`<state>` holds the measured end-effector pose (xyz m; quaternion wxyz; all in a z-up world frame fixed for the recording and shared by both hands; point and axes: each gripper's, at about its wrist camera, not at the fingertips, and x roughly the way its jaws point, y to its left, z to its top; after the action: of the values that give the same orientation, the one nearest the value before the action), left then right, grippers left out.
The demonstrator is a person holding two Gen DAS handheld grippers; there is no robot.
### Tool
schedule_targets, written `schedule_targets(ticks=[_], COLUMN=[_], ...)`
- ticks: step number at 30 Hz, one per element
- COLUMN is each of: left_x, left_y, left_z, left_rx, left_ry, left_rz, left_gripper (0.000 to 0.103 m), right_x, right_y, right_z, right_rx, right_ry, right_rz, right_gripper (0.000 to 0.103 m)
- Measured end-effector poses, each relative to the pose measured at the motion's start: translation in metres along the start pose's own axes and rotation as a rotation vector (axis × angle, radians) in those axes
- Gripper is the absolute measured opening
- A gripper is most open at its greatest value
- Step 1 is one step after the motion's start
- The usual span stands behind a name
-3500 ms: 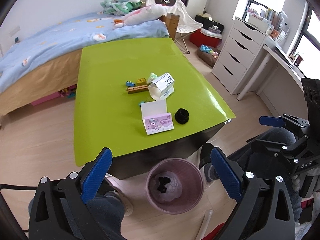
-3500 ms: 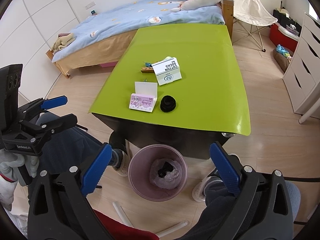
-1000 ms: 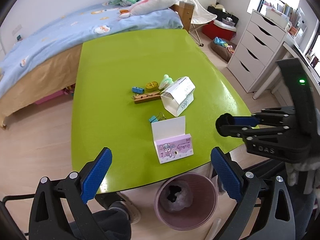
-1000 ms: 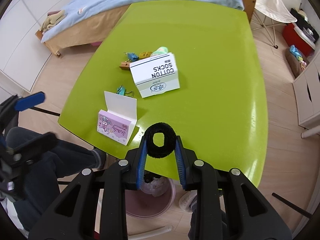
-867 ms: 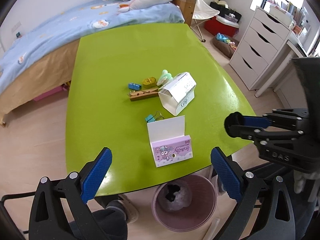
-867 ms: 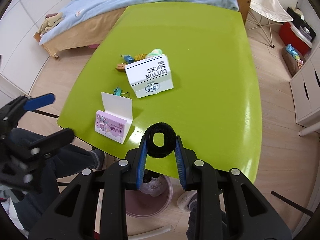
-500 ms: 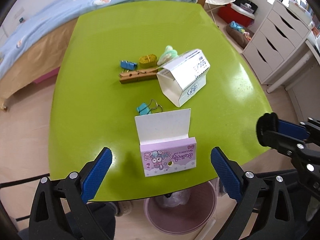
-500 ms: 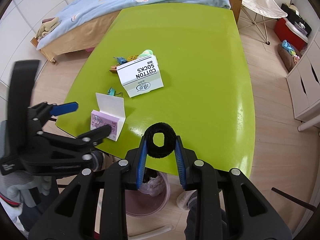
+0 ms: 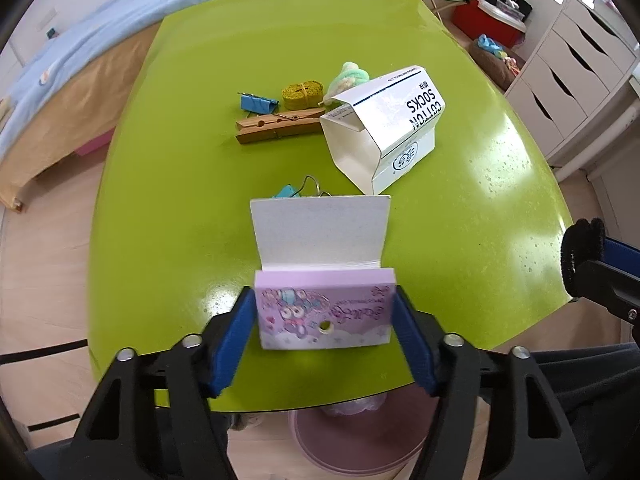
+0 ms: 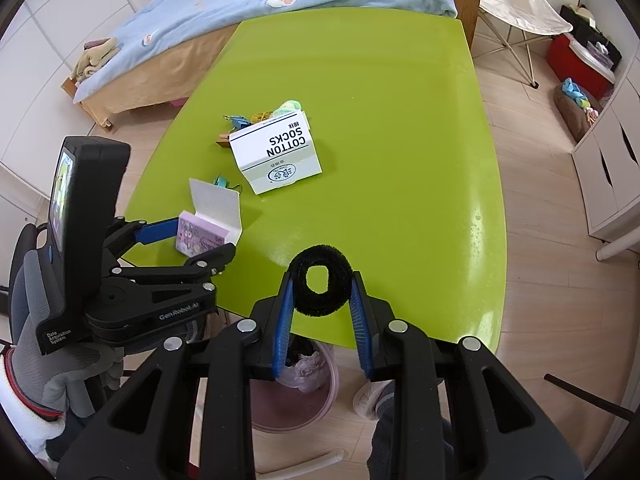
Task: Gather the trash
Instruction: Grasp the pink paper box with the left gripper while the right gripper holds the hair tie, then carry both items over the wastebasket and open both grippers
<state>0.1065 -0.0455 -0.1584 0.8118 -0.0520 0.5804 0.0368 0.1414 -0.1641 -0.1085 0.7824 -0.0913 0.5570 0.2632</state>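
My left gripper (image 9: 324, 320) is shut on a small purple box (image 9: 325, 313) with an open white flap, at the near edge of the green table (image 9: 180, 208); it also shows in the right wrist view (image 10: 202, 236). My right gripper (image 10: 322, 292) is shut on a black fuzzy ring (image 10: 321, 280) and holds it above the table's near edge. The ring also shows at the right of the left wrist view (image 9: 582, 258). A pink trash bin (image 10: 296, 392) stands on the floor below the table edge.
A white "COTTON SOCKS" box (image 9: 384, 128) lies open mid-table. Behind it lie a wooden clothespin (image 9: 276, 126), blue binder clips (image 9: 258, 103), a yellow roll (image 9: 302, 92) and a green-white fluffy thing (image 9: 348, 78). A bed (image 10: 248, 12) and white drawers (image 9: 572, 64) flank the table.
My left gripper moved forward and down to the purple box and closed on it. My right gripper still holds the black ring and drew back slightly.
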Motion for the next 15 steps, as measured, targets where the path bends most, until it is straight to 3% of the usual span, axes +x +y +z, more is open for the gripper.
schedule_targets(ticks=[15], left_x=[-0.036], left_y=[0.014], left_z=[-0.004], left_rx=[0.07], left_ry=[-0.061], left_rz=[-0.06], left_gripper=[0.062], right_x=[-0.005], right_y=[0.009], right_z=[-0.003], right_rx=[-0.014], right_ry=[-0.02], right_rz=[0.004], right_gripper=[0.027])
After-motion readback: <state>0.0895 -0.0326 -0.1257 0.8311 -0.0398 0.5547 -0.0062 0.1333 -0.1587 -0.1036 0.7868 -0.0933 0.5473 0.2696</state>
